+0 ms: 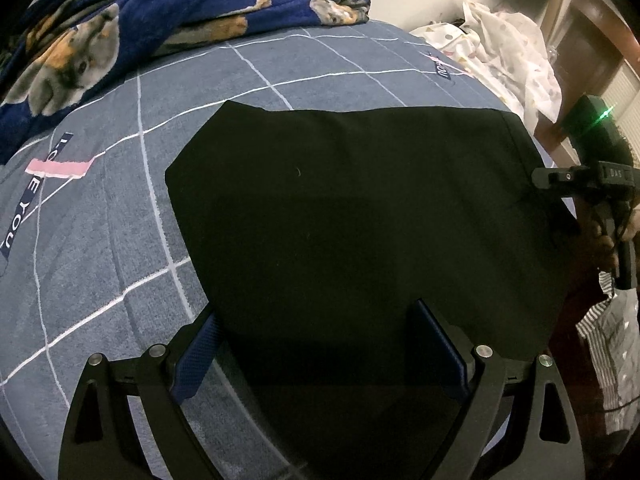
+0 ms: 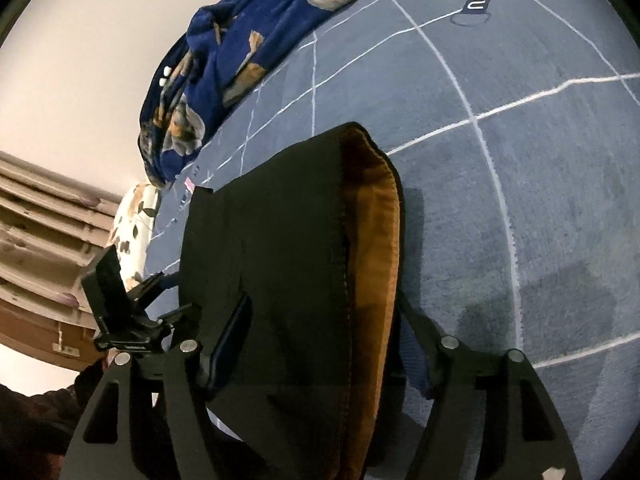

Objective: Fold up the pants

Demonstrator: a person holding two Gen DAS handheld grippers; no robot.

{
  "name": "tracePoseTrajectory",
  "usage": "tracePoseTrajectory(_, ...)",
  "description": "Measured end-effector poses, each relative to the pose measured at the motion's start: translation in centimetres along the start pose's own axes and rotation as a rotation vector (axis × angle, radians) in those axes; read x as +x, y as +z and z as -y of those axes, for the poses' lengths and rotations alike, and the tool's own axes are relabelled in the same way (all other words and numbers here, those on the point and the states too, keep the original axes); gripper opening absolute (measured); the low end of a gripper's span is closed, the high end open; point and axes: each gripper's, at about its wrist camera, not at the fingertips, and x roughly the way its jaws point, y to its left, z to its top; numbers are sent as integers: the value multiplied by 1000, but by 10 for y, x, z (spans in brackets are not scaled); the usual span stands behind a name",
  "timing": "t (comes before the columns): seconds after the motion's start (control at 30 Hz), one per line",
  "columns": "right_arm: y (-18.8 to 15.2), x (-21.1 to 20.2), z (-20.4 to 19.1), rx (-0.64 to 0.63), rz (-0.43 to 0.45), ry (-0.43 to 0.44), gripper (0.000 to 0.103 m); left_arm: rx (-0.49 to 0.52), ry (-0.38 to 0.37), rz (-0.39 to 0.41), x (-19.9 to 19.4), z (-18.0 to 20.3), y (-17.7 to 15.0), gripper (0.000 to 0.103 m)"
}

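A bed (image 1: pixel 100 248) under a grey-blue sheet with white grid lines fills both views. At its far left lies a crumpled blue blanket (image 1: pixel 168 12) printed with animals, and at the far right a pale dotted cloth (image 1: pixel 516 60). The black pants (image 1: pixel 360 216) lie folded into a flat block in the middle of the bed; the right wrist view shows their brown lining (image 2: pixel 372 264) along one folded edge. The left gripper (image 1: pixel 320 356) stands wide open at the near edge of the pants, one finger on the sheet, the other over the cloth, clamping nothing. The right gripper (image 2: pixel 324 344), at the pants' right edge, straddles the folded layers; whether its pads press them I cannot tell.
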Motion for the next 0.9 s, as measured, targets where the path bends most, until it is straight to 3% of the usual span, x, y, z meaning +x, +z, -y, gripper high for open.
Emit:
tracePoseTrajectory(0.13,1,2,-7,-40,-8,-43,64,7,13,-3,2,1,2,92)
tracePoseTrajectory(0.27,-1,3,-12,-83,-10,-113,47,16,30,-4,4,2,3,93)
tracePoseTrajectory(0.4,-2,0,-8,-60,-5,-73,39,21,33,-6,5,2,3,94)
tracePoseTrajectory(0.5,-2,-1,-1,-21,-5,-19,38,26,26,-6,6,2,4,96)
tracePoseTrajectory(0.57,-1,1,3,-14,-20,-30,39,35,25,-10,8,2,5,97)
tracePoseTrajectory(0.77,0,4,2,-6,-10,10,51,42,-23,9,9,2,5,99)
tracePoseTrajectory(0.8,-1,5,-3,-30,-9,-10,46,44,-42,24,7,1,4,93)
tracePoseTrajectory(0.83,-1,7,-7,-50,-10,-30,42,54,-32,45,4,1,4,65)
tracePoseTrajectory(0.9,-3,7,-9,-24,3,-11,31,46,-63,63,-2,-1,6,36)
